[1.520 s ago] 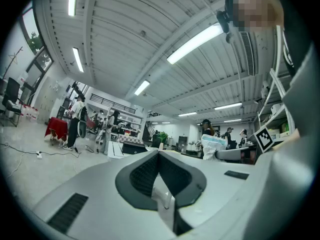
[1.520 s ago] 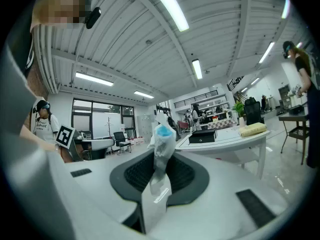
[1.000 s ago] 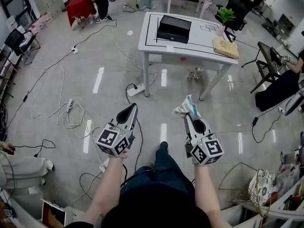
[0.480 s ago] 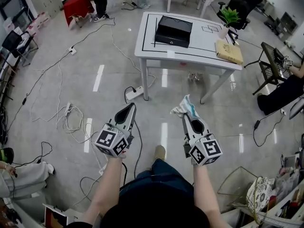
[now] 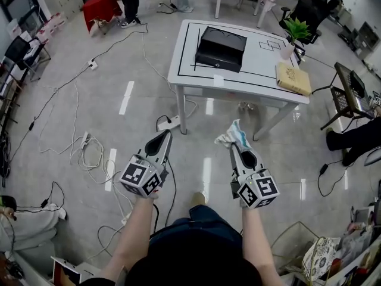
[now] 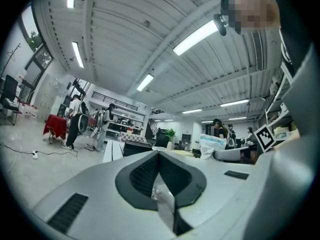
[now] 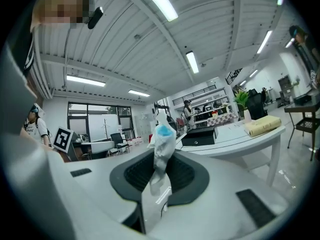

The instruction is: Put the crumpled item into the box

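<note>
A black box (image 5: 220, 40) stands on the white table (image 5: 250, 70) ahead of me; it also shows in the right gripper view (image 7: 199, 135). My right gripper (image 5: 234, 144) is shut on the crumpled item (image 5: 234, 133), a white and blue wad that sticks up out of the jaws (image 7: 161, 144). Over the floor, well short of the table, my left gripper (image 5: 165, 136) hovers level beside the right one. Its jaws are shut with nothing between them (image 6: 159, 159). The left gripper view catches the crumpled item (image 6: 212, 142) off to its right.
A yellow book (image 5: 293, 78) and a potted plant (image 5: 297, 31) sit at the table's right end. Cables (image 5: 89, 148) and a power strip (image 5: 168, 122) lie on the floor to the left. A metal chair (image 5: 351, 94) stands at the right, a red-covered table (image 5: 101, 8) far left.
The table and box have come nearer and lower in the head view as I walk toward them. Both grippers keep their places in the view, the right still holding the crumpled item.
</note>
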{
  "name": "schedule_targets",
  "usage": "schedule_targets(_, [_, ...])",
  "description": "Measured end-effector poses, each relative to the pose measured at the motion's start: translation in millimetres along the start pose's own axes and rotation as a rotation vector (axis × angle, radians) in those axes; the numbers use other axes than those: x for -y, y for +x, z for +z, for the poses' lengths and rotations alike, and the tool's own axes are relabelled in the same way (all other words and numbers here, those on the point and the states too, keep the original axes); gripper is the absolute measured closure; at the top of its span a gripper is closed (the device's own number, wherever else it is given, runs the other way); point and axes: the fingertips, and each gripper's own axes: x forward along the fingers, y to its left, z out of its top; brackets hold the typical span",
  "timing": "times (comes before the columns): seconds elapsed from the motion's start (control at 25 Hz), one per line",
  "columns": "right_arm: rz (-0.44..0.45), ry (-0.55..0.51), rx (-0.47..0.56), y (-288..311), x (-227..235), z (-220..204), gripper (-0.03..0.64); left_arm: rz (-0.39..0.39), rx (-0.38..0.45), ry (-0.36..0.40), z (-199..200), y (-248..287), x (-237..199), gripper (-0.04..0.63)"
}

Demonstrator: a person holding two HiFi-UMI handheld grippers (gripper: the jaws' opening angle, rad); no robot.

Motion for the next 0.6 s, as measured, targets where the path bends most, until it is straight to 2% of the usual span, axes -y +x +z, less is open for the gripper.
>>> schedule_targets(0.6, [0.02, 0.018, 0.008, 51.8, 82.6, 20.4, 0.554, 0.026, 0.01, 0.016, 2.5, 88.2, -9.5, 0.594])
